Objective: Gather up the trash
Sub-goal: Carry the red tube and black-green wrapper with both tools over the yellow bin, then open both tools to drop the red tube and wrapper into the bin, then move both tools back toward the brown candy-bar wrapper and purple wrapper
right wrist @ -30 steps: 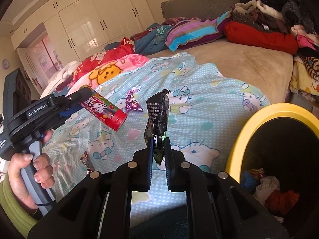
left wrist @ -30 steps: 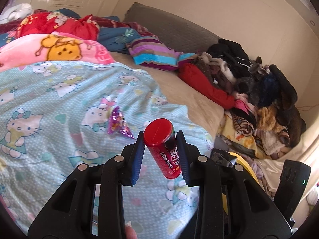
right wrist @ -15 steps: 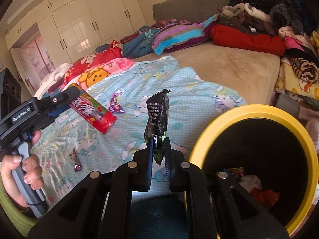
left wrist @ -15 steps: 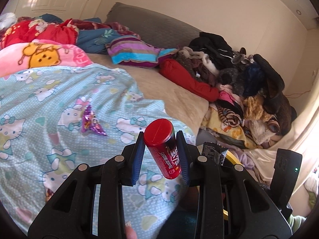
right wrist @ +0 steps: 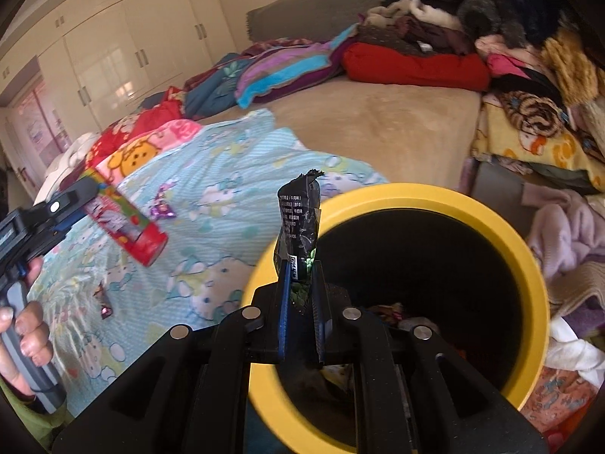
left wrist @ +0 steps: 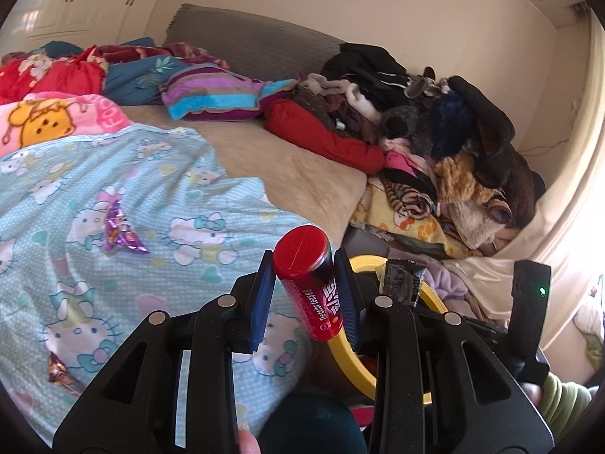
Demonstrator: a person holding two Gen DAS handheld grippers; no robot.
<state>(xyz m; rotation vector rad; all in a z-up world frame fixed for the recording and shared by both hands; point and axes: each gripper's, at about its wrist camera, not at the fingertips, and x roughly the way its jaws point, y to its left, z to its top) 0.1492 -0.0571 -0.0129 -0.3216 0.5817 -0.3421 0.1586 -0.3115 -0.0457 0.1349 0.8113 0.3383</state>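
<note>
Trash filled both tools: the left gripper [left wrist: 304,297] was clamped on a red candy tube [left wrist: 310,283] whose cap end jutted past the fingertips over the Hello Kitty blanket [left wrist: 113,227], while the right gripper [right wrist: 302,302] pinched the bottom of a black snack wrapper [right wrist: 298,227], which stood upright over the near rim of the yellow-rimmed bin [right wrist: 510,234]. Purple candy wrapper [left wrist: 119,227] and a smaller brown wrapper [left wrist: 60,374] lay on the blanket, well apart from both grippers.
</note>
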